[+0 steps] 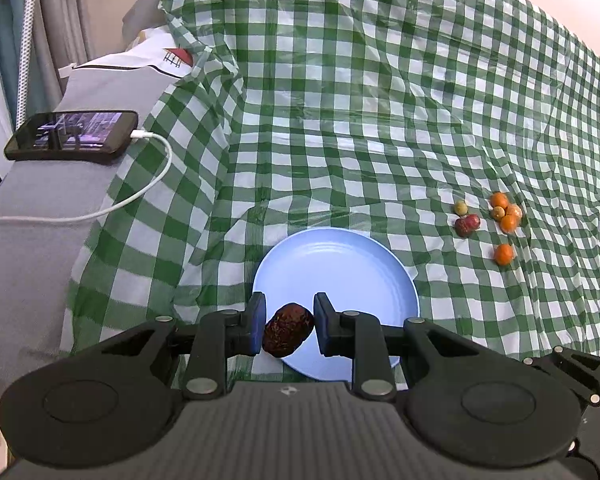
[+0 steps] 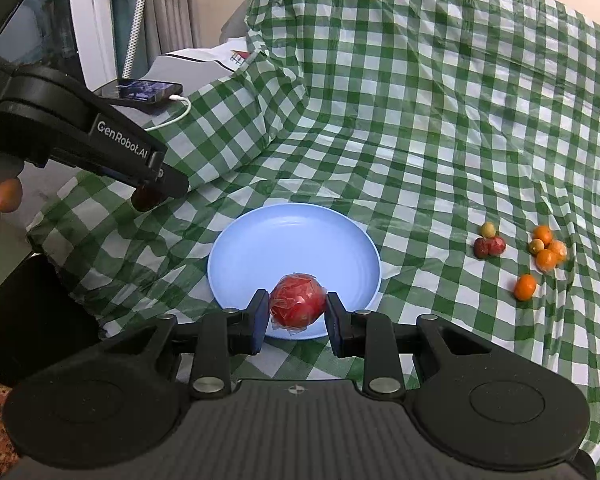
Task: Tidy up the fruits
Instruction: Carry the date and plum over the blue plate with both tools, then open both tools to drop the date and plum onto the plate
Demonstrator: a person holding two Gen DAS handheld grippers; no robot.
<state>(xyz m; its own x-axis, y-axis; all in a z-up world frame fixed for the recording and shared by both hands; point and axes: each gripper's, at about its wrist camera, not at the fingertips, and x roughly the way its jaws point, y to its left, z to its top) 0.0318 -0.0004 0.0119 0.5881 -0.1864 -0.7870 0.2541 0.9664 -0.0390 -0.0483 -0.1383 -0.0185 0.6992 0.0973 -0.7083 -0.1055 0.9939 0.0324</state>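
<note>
My left gripper [image 1: 289, 330] is shut on a dark brown wrinkled date [image 1: 287, 330], held above the near rim of a light blue plate [image 1: 340, 268]. My right gripper [image 2: 298, 307] is shut on a red fruit in clear wrap [image 2: 298, 300], over the near edge of the same blue plate [image 2: 292, 240]. In the right wrist view the left gripper [image 2: 146, 198] hangs left of the plate with the date's dark end showing under its fingers. Nothing lies on the plate.
Loose fruits lie right of the plate on the green checked cloth [image 2: 420, 120]: small oranges [image 2: 546, 248], a single orange [image 2: 525, 287], red fruits [image 2: 489, 246] and a greenish one [image 2: 488, 229]. A phone [image 1: 72, 135] with a white cable rests at the left.
</note>
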